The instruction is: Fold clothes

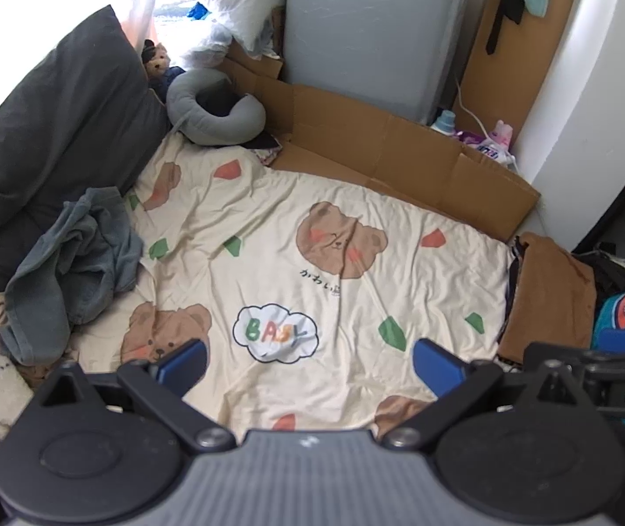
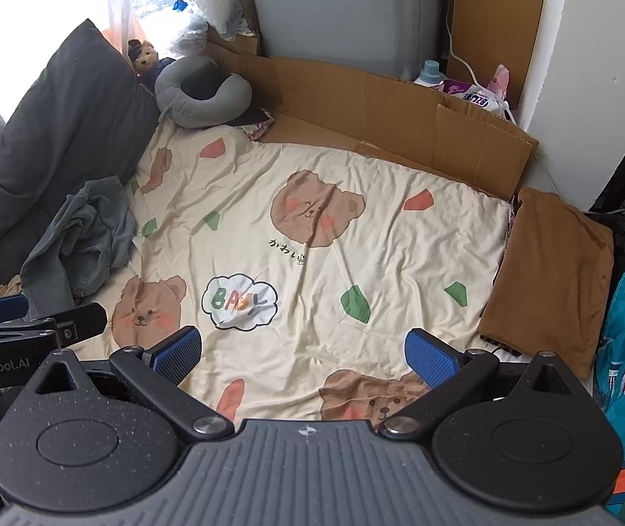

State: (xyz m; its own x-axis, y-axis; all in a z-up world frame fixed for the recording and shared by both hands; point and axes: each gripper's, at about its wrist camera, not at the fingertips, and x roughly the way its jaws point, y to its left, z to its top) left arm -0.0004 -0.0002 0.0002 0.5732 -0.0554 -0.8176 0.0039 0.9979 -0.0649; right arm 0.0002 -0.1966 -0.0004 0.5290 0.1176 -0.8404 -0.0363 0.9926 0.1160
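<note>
Both grippers, left (image 1: 310, 361) and right (image 2: 303, 353), hover wide apart and empty over the bedsheet (image 2: 312, 263). A crumpled grey-blue garment (image 1: 71, 263) lies at its left edge, a folded brown one (image 2: 549, 276) at its right; any fold wants the cloth flat mid-sheet.

Both views are taken from above, angled down and forward across the bear-print sheet (image 1: 312, 271), with each camera's own blue fingers framed at the bottom edge. The same bedding, grey pillow (image 2: 62, 131) and cardboard (image 2: 400, 109) are shared, the right view being set slightly rightward.
</note>
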